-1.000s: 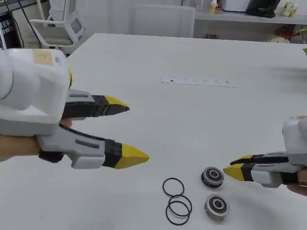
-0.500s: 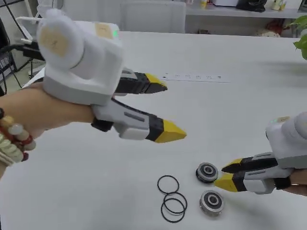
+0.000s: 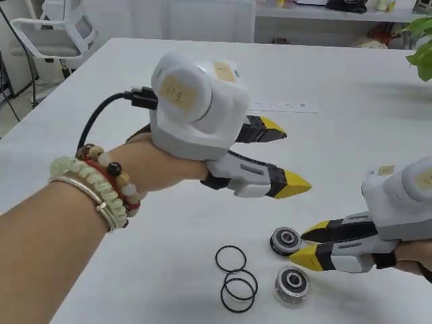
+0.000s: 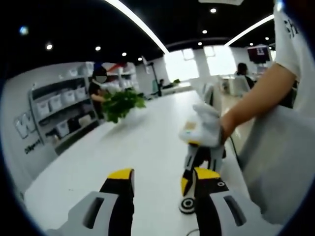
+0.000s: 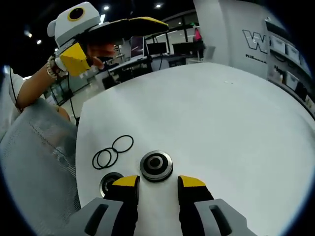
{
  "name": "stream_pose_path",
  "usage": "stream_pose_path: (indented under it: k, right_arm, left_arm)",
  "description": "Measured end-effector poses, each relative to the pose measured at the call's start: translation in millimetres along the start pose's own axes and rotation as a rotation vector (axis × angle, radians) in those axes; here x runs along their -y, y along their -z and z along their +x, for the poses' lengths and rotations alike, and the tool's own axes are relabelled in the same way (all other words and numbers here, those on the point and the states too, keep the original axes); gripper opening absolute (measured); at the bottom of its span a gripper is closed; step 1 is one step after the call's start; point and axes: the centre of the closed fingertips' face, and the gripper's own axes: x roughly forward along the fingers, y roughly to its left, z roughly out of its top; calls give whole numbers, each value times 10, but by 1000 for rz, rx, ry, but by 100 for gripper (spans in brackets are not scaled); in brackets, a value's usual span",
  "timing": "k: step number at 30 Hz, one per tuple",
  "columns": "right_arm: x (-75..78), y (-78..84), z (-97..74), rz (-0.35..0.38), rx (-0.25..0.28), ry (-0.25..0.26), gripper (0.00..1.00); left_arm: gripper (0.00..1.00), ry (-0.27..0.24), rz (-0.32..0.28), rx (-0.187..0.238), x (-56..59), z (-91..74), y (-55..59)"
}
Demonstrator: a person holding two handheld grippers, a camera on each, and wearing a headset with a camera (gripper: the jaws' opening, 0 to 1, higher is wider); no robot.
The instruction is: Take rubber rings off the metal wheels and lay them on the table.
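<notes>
Two metal wheels lie near the table's front edge: one wheel (image 3: 286, 239) (image 5: 156, 165) just ahead of my right gripper (image 3: 305, 246) (image 5: 157, 183), the other wheel (image 3: 292, 283) (image 5: 110, 183) beside its lower jaw. The right gripper is open, its tips almost at the first wheel, nothing held. To their left lie three black rubber rings: a single ring (image 3: 231, 258) (image 5: 122, 143) and two overlapping rings (image 3: 237, 289) (image 5: 104, 158). My left gripper (image 3: 287, 156) (image 4: 163, 177) hangs open and empty above the table, over the wheels. It looks down on the right gripper (image 4: 202, 142) and a wheel (image 4: 187, 205).
A white power strip (image 3: 277, 106) lies flat at mid-table. A black cable (image 3: 101, 115) trails from the left gripper. A chair (image 3: 47, 34) stands at the far left corner, a plant (image 3: 422, 54) at the right edge. The white table (image 3: 135, 223) is bare at the left.
My left gripper has swung right and forward, over the wheels. The right gripper's jaws stand a little wider, with the tips nearer the upper wheel. The head camera has shifted too.
</notes>
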Motion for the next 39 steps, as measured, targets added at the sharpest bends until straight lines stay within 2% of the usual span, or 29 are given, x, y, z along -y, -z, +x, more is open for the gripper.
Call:
stream_pose_path:
  k: [2,6,11,13,15,18,21,28,29,32,35,36,37,39]
  right_arm:
    - [7,0,-1,-1,2,0,29]
    - [9,-22,10,-18,14,-3,28]
    - [0,-48,24,-24,30,-8,27]
    - [-7,-43,29,-26,29,-12,27]
    - [-13,-29,36,-33,24,-12,27]
    - [-17,-27,40,-35,27,-15,27]
    - [-12,-25,38,-32,26,-15,27]
    - [-28,-51,49,-44,30,-17,26]
    - [-27,-52,49,-46,30,-17,26]
    - [-19,-55,49,-51,31,-12,25]
    - [-11,-57,46,-71,30,-5,24]
    - [-15,-60,47,-75,31,-6,24]
    - [-15,-55,47,-82,29,-4,23]
    - [-12,-53,46,-87,28,-3,23]
  left_arm:
    - [45,-4,-13,-2,24,38,98]
    - [40,-29,-37,-59,59,108,415]
    - [38,-19,-85,-75,153,195,643]
    - [36,-13,-87,-106,195,239,748]
    - [34,-13,-77,-118,221,269,788]
    - [32,10,-100,-123,297,318,834]
    - [28,47,-97,-162,410,362,940]
    - [20,51,-91,-222,479,386,1100]
    - [19,44,-110,-197,475,397,1057]
    - [17,26,-120,-215,453,401,1086]
    - [15,28,-136,-216,478,391,1103]
    - [15,33,-122,-228,481,382,1128]
    - [15,27,-144,-217,472,379,1120]
    - [14,27,-149,-213,471,378,1122]
